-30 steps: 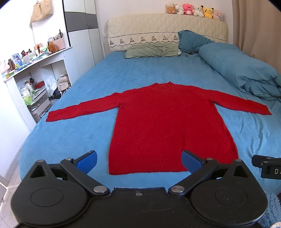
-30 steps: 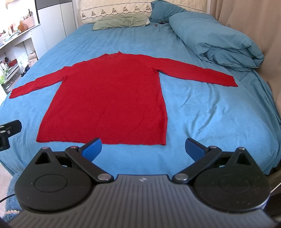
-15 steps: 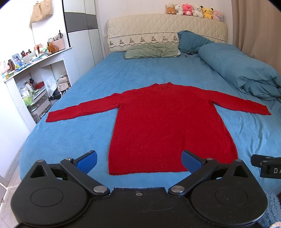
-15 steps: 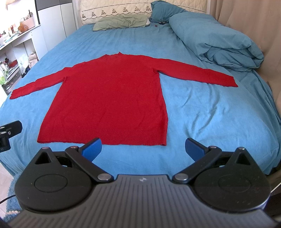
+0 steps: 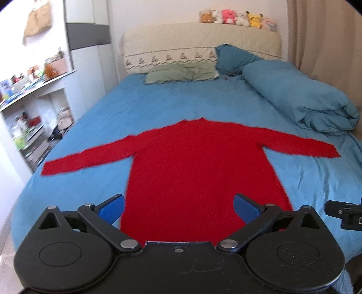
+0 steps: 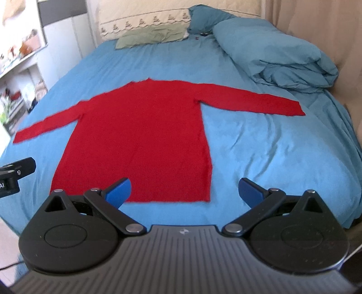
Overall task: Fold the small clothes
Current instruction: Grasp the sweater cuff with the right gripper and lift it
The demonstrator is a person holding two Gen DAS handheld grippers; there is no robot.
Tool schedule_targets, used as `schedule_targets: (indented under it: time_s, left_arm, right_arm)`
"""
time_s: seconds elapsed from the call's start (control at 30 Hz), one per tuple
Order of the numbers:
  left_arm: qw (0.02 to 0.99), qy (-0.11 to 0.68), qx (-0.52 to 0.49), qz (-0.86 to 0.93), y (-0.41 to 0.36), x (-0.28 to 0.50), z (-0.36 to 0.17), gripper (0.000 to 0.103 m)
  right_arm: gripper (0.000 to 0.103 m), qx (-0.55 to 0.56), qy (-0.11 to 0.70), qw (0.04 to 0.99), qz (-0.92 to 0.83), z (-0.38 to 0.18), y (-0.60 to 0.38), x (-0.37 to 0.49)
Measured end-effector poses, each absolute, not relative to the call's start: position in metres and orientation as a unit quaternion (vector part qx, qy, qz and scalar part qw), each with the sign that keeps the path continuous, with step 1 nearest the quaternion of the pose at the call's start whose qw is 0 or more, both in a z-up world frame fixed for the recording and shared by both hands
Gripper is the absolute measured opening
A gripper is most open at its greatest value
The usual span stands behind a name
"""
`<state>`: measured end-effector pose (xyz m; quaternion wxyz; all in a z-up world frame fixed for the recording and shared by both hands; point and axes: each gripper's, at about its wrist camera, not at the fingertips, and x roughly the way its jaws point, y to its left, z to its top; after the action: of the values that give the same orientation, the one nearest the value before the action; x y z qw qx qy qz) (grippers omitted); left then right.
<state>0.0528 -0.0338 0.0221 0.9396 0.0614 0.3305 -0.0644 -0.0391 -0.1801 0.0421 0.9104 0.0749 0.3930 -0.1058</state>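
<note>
A red long-sleeved sweater (image 5: 199, 167) lies flat on the blue bed (image 5: 158, 106), sleeves spread, hem toward me; it also shows in the right wrist view (image 6: 144, 135). My left gripper (image 5: 178, 209) is open and empty, its blue pads over the hem's left half. My right gripper (image 6: 184, 192) is open and empty, over the hem's right corner (image 6: 207, 199). Each gripper's edge shows in the other's view.
A rolled blue duvet (image 5: 301, 101) lies along the bed's right side. Pillows (image 5: 181, 72) and a beige headboard (image 5: 199, 45) with plush toys (image 5: 237, 17) are at the far end. White shelves (image 5: 29, 108) stand left of the bed. A curtain (image 5: 321, 40) hangs on the right.
Both grippers have moved forward toward the sweater's hem; the sweater looms larger and the views are slightly blurred. Jaws stay open. The sweater has not moved.
</note>
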Motion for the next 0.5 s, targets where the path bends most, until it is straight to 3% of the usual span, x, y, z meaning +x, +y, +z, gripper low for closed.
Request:
schedule_targets:
  time_s: [0.2,0.5]
  left_arm:
    - [0.939,0.318,0.07,-0.113,-0.084,0.151,0.019,0.103]
    - [0.919,0.341,0.036,-0.195,-0.166,0.302,-0.03,0.103]
  right_arm:
    - [0.103,0.114,0.373,0.907,-0.158,0.033,-0.255,0.018]
    - [0.103,0.179,0.344,0.882,-0.267,-0.028,-0.402,0.122]
